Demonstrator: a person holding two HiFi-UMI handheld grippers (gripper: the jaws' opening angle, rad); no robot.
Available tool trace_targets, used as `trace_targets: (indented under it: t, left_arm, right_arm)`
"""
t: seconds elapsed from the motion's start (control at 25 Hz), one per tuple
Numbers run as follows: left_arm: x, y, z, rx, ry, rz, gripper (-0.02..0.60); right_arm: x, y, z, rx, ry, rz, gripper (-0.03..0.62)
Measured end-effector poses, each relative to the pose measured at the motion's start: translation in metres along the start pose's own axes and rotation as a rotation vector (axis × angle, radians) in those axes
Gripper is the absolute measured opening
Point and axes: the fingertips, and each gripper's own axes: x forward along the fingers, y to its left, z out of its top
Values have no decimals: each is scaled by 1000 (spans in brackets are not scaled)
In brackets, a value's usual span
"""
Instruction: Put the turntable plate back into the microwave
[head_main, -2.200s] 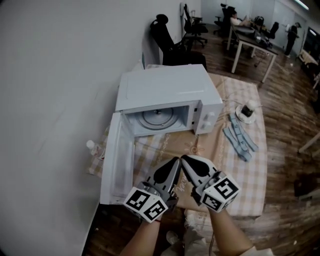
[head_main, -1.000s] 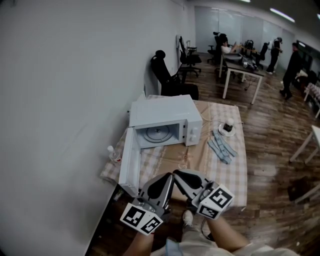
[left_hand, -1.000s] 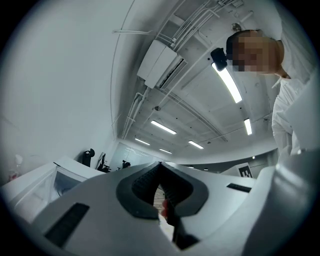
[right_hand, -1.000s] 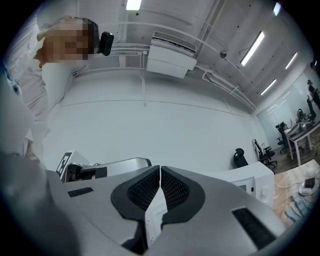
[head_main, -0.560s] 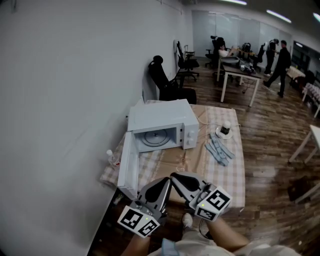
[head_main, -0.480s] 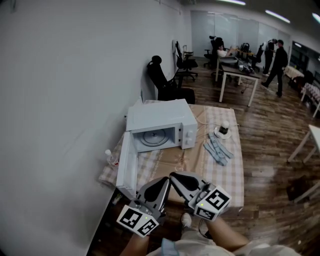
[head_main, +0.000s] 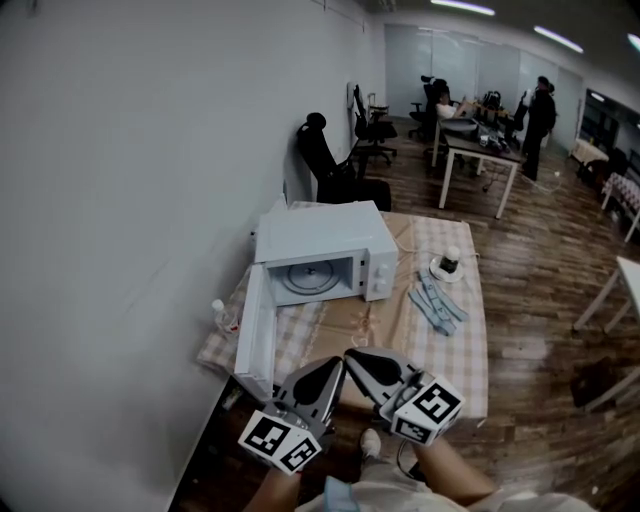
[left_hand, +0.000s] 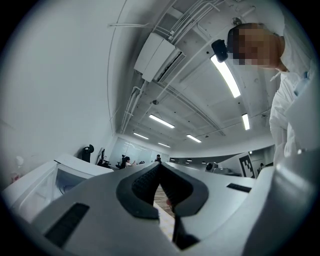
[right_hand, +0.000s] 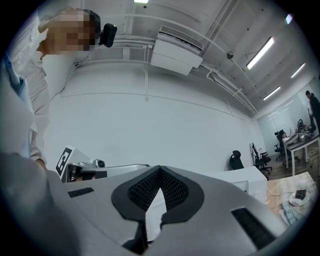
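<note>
White microwave (head_main: 320, 232) holds turntable plate (head_main: 305, 277), far beyond clenched left gripper (head_main: 335, 365), clenched right gripper (head_main: 353, 357)

No legible txt, labels or nos. anywhere.

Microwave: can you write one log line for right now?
white box microwave: door open | round glass turntable plate: inside microwave | left gripper: shut, empty | right gripper: shut, empty

Soft indoor light from ceiling strip lights (left_hand: 227, 75), strong fisheye bending and black vignetted corners
</note>
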Motion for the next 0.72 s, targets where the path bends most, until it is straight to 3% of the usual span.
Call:
trace_targets:
  t: [0.72]
  left_arm:
    - [-4, 12, -4, -12, 4, 26, 2]
  right_arm:
    - [7, 2, -8, 20, 25, 3, 31]
